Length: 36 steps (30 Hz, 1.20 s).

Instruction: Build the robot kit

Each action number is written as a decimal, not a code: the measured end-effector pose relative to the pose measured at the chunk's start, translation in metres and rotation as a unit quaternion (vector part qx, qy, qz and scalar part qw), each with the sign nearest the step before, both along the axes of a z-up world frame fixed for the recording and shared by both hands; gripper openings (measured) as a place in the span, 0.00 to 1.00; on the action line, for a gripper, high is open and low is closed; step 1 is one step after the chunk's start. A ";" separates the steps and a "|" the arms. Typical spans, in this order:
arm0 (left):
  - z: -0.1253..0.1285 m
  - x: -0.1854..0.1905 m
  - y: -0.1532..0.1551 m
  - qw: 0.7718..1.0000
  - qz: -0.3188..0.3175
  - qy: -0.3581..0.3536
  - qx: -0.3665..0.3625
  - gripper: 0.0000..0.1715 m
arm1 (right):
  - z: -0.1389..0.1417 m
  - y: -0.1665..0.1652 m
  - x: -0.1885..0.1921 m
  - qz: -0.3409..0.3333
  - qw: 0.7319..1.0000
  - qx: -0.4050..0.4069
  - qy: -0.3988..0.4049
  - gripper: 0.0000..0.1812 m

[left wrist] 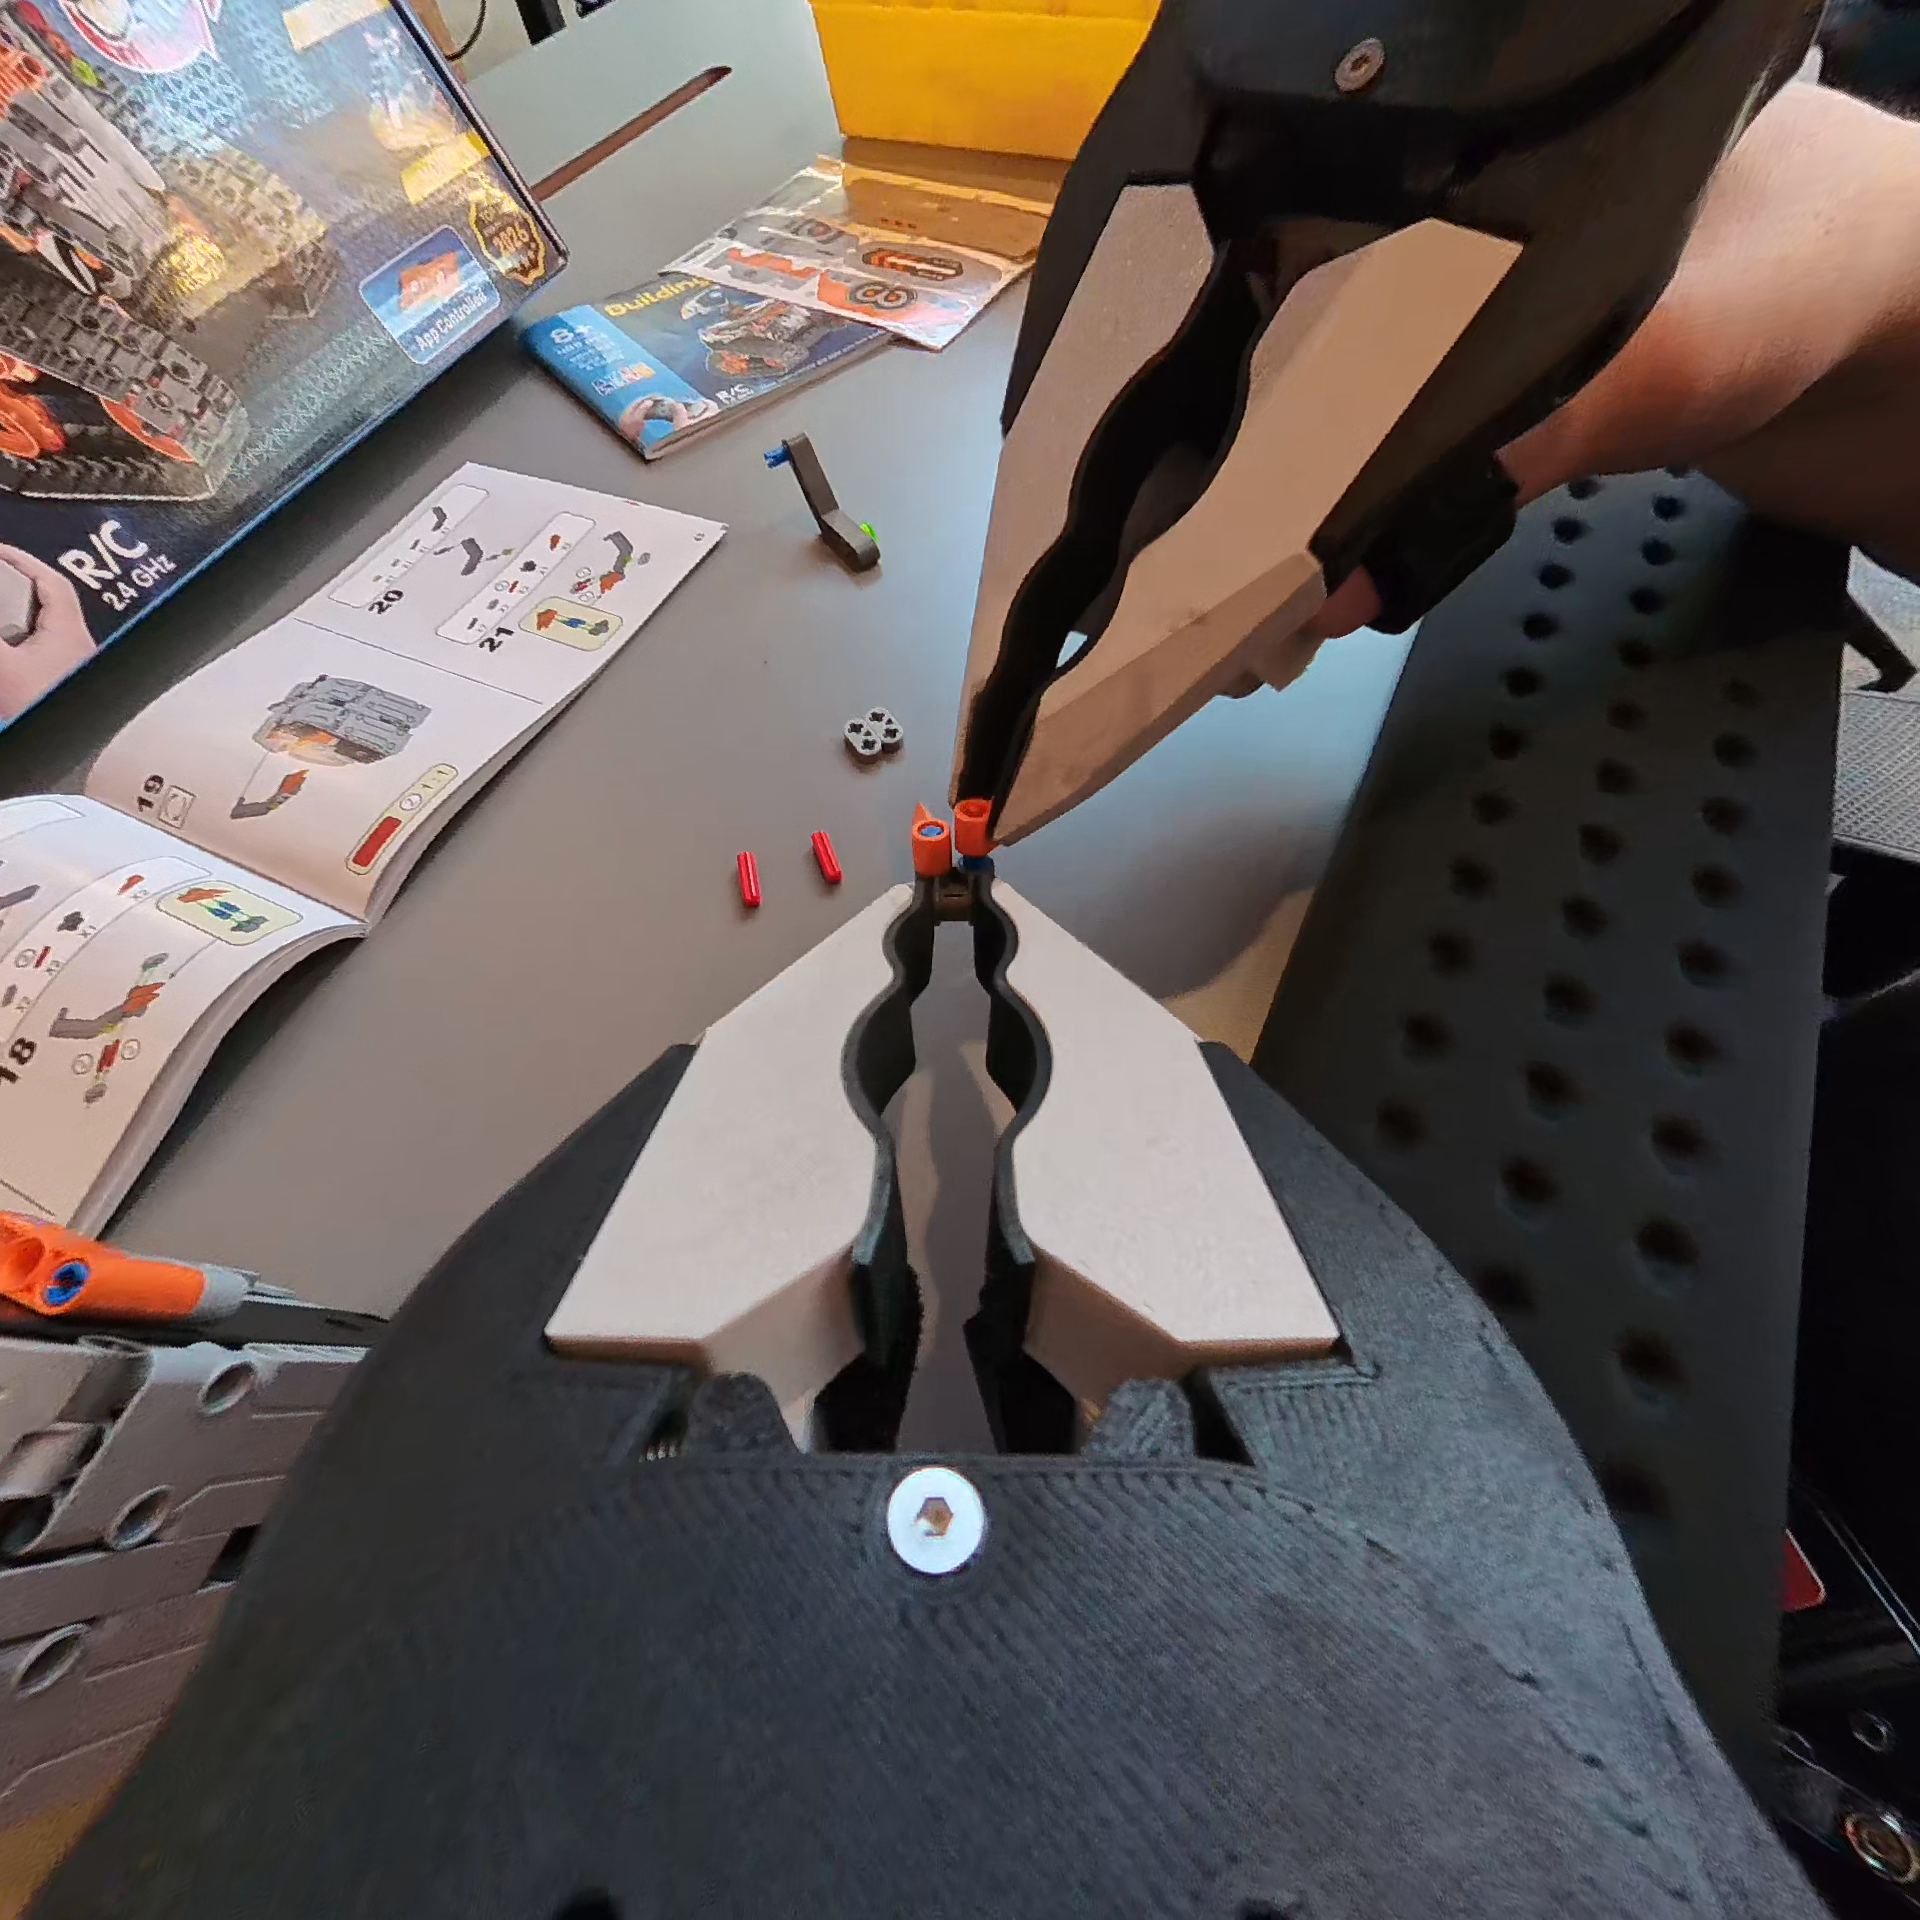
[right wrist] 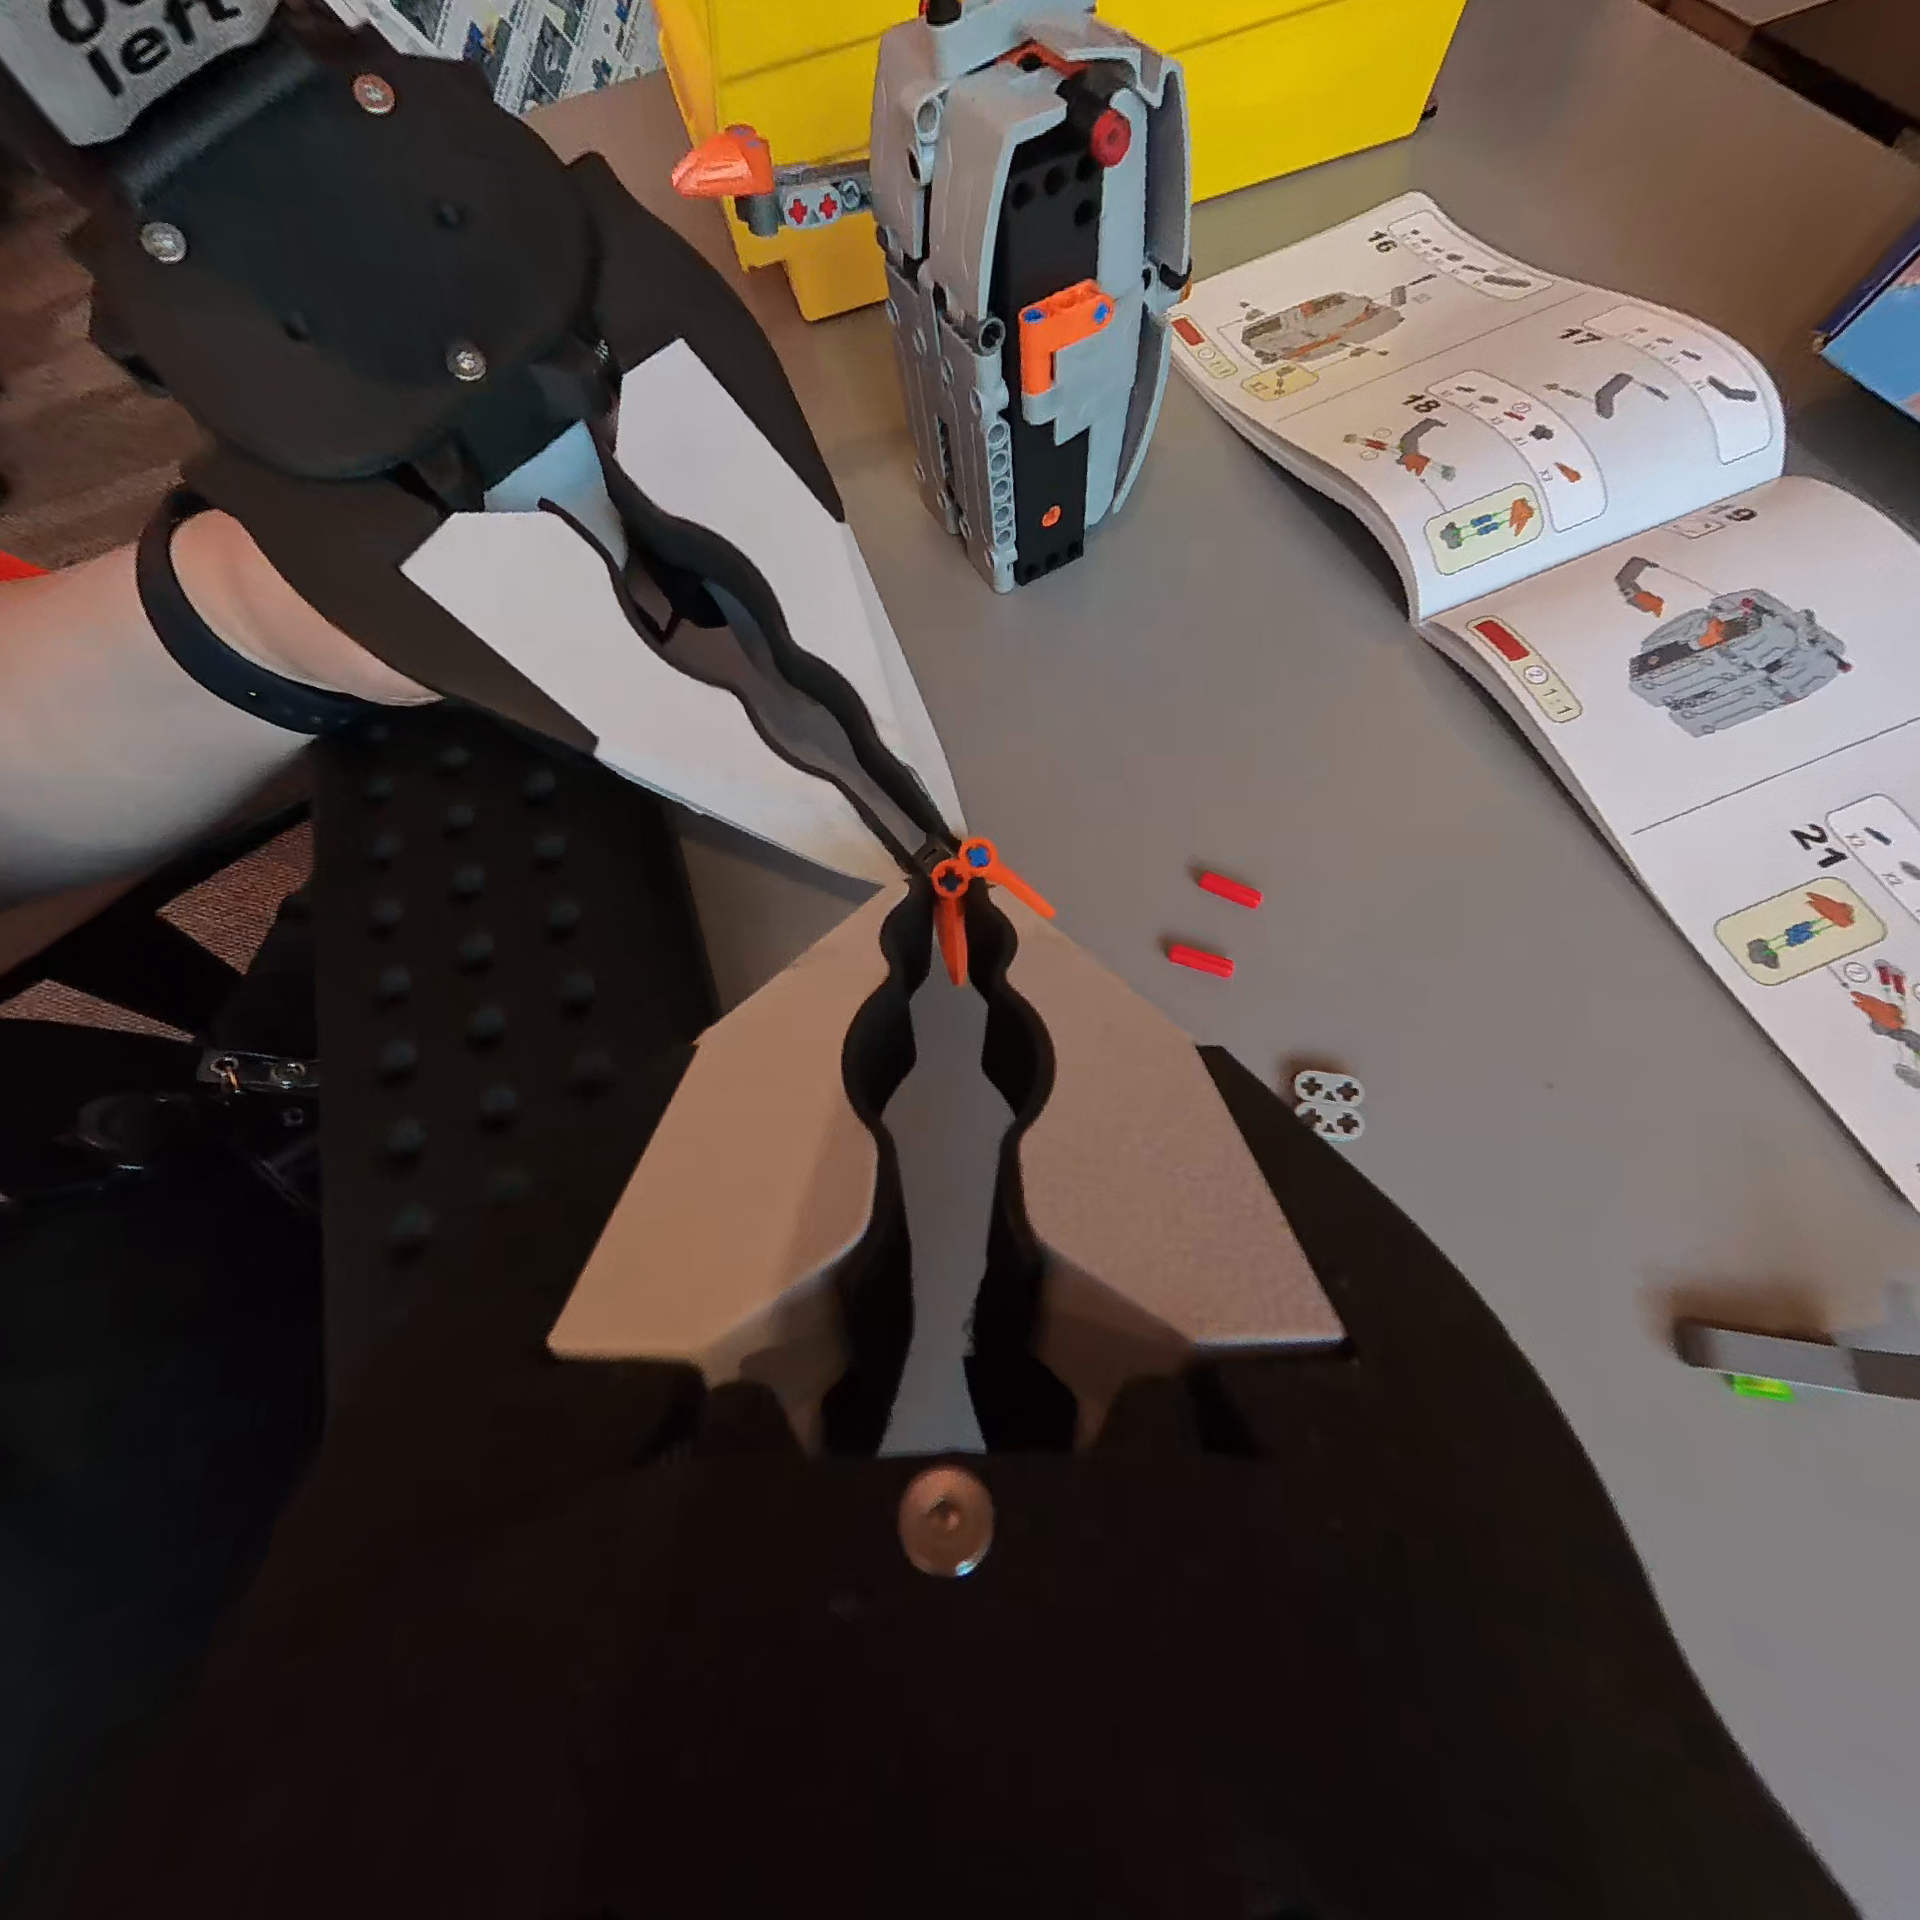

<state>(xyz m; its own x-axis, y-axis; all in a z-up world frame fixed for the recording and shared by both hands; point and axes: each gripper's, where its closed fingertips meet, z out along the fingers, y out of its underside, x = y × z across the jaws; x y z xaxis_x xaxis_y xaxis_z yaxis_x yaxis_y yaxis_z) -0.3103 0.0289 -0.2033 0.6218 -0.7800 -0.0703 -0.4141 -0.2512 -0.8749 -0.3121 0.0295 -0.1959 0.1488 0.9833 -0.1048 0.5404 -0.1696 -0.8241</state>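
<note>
- The left gripper (left wrist: 954, 891) is pinching a small dark connector piece (left wrist: 952, 898) between its closed tips; two orange pointed pieces (left wrist: 948, 831) on blue pins are sitting on the far end of that connector, just above the grey table (left wrist: 644, 997).
- The right gripper (right wrist: 948, 914) is reaching in from one o'clock in the left wrist view; its tips are closed on one of the orange pointed pieces, and in the right wrist view an orange spike is lying between its black pads.
- In the right wrist view the left gripper is coming in from ten o'clock, so the two sets of tips are meeting at the small assembly.
- Two red pins (left wrist: 787, 869) are lying on the table at nine o'clock of the assembly, near it; a grey cross-hole connector (left wrist: 873, 736) is resting at eleven o'clock.
- A dark angled beam (left wrist: 831, 507) with blue and green pins is lying farther off at twelve o'clock.
- An open instruction booklet (left wrist: 343, 727) is spreading out at ten o'clock; a printed toy box (left wrist: 208, 291) is standing beyond it.
- A grey, black and orange brick model (right wrist: 1029, 312) is standing upright at twelve o'clock in the right wrist view, before a yellow bin (right wrist: 1299, 94).
</note>
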 end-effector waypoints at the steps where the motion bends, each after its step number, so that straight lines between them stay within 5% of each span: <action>1: 0.001 0.000 0.000 1.000 -0.001 -0.007 -0.005 0.03 | 0.000 0.000 0.000 0.001 1.000 -0.004 0.000 0.03; 8: 0.002 0.001 -0.001 0.998 -0.013 -0.044 -0.031 0.03 | 0.004 0.000 -0.001 0.032 0.998 0.047 0.025 0.04; 10: 0.008 0.001 0.000 0.997 -0.012 -0.068 -0.033 0.03 | 0.004 0.000 0.001 0.045 0.996 0.077 0.026 0.18; 12: 0.007 -0.002 0.002 0.995 -0.004 -0.083 -0.048 0.03 | 0.007 -0.001 0.003 0.064 0.988 0.137 0.023 0.21; 14: 0.008 -0.003 0.002 0.993 -0.005 -0.101 -0.064 0.03 | 0.015 0.000 0.005 0.077 0.962 0.260 0.020 0.21; 17: 0.006 -0.003 0.003 0.989 -0.009 -0.118 -0.091 0.04 | 0.020 0.003 0.002 0.083 0.885 0.457 -0.036 0.23; 19: 0.004 -0.002 0.002 0.986 -0.013 -0.123 -0.111 0.04 | 0.017 0.003 -0.003 0.093 0.845 0.522 -0.067 0.22; 36: 0.004 0.002 -0.001 0.974 -0.033 -0.159 -0.160 0.03 | -0.004 0.003 -0.007 0.115 0.829 0.536 -0.114 0.09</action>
